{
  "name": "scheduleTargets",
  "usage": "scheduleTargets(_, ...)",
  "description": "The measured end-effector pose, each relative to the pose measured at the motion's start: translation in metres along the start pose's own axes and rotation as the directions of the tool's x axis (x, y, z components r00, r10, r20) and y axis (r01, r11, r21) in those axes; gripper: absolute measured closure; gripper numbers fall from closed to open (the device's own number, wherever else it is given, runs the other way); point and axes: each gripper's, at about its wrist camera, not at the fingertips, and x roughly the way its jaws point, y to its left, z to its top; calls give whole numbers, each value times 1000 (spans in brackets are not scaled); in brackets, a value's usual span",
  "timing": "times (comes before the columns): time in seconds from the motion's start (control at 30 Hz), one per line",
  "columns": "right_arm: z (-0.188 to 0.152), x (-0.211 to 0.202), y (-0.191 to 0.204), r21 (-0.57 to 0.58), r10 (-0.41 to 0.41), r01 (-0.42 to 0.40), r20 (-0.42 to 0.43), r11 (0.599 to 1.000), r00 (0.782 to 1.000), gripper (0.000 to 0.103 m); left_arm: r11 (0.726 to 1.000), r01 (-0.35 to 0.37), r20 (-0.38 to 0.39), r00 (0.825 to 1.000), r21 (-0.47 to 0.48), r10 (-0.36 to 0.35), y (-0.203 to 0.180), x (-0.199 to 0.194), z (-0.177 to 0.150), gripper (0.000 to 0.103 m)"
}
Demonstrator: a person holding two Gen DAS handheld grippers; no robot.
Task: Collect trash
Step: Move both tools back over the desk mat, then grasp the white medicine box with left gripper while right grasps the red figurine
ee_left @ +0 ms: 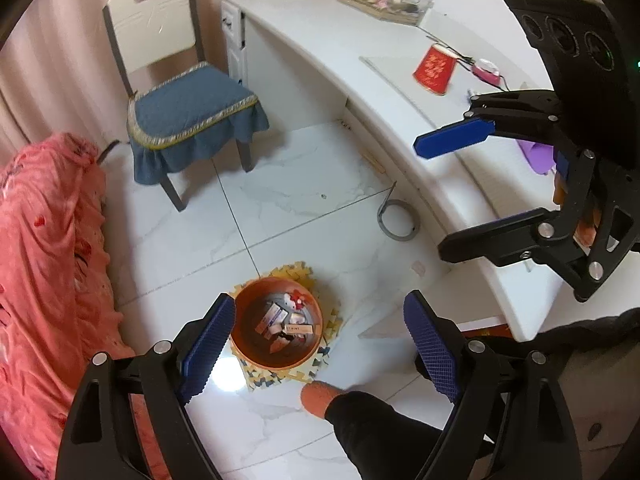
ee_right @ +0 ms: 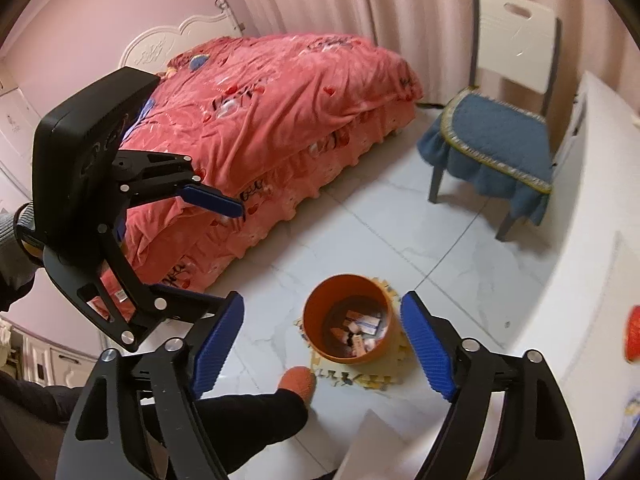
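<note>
White marble-look floor tiles (ee_left: 304,184) fill the left wrist view, with one orange trash bin (ee_left: 276,322) standing on one patterned foam mat (ee_left: 280,376). Several small wrappers and cartons (ee_left: 286,322) lie inside the bin. The left gripper (ee_left: 320,350) hangs above it with its jaws spread wide and nothing between them. To the right, the right gripper (ee_left: 432,196) is also spread apart and empty, beside one white desk (ee_left: 320,40) carrying one red paper cup (ee_left: 435,70). One chair (ee_left: 188,92) with a blue cushion stands near one pink-covered bed (ee_left: 48,260).

From the right wrist view, the same single bin (ee_right: 347,316) sits on the mat (ee_right: 372,380) between the right gripper's (ee_right: 322,350) wide, empty fingers. The left gripper (ee_right: 224,252) is likewise parted, in front of the bed (ee_right: 272,120). One orange slipper (ee_right: 298,382) touches the mat's edge.
</note>
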Motion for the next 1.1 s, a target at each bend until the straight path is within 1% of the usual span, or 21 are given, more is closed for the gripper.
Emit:
scheduleTargets(0.1,-9,-27,-2,14,-23,23,33,1000,999,15,999,-15,16,1000,46,15,-19,-9,8,14)
scheduleTargets(0.27,-28,-72,-11,49,-67,63,76,997,995,14,992,0,46,999,128,-6,-52,-21,26,14)
scheduleTargets(0.37,-45,-100,-20,85,-97,89,105,992,990,14,981,9,53,998,193,-20,-74,-24,37,14)
scheduleTargets(0.47,-65,-130,-31,135,-149,131,137,982,979,13,968,23,61,997,251,-40,-97,-24,52,14)
scheduleTargets(0.53,-75,-143,-39,172,-175,149,149,974,973,13,959,35,65,996,283,-56,-109,-22,61,14)
scheduleTargets(0.63,-98,-167,-52,242,-227,185,163,953,960,13,936,60,65,994,347,-88,-132,-18,74,14)
scheduleTargets(0.77,-131,-199,-77,336,-301,231,174,913,938,13,897,92,51,991,432,-126,-161,-8,93,14)
scheduleTargets(0.93,-172,-232,-105,451,-388,282,162,847,907,13,853,137,19,985,503,-170,-188,8,116,14)
scheduleTargets(0.97,-181,-240,-111,480,-408,291,157,828,900,13,840,149,8,984,522,-180,-195,13,122,14)
scheduleTargets(1.03,-191,-249,-119,513,-431,304,147,803,890,13,824,158,-2,982,543,-187,-205,19,130,14)
scheduleTargets(1.1,-203,-256,-128,553,-459,319,132,770,879,13,805,180,-17,978,565,-206,-216,27,141,14)
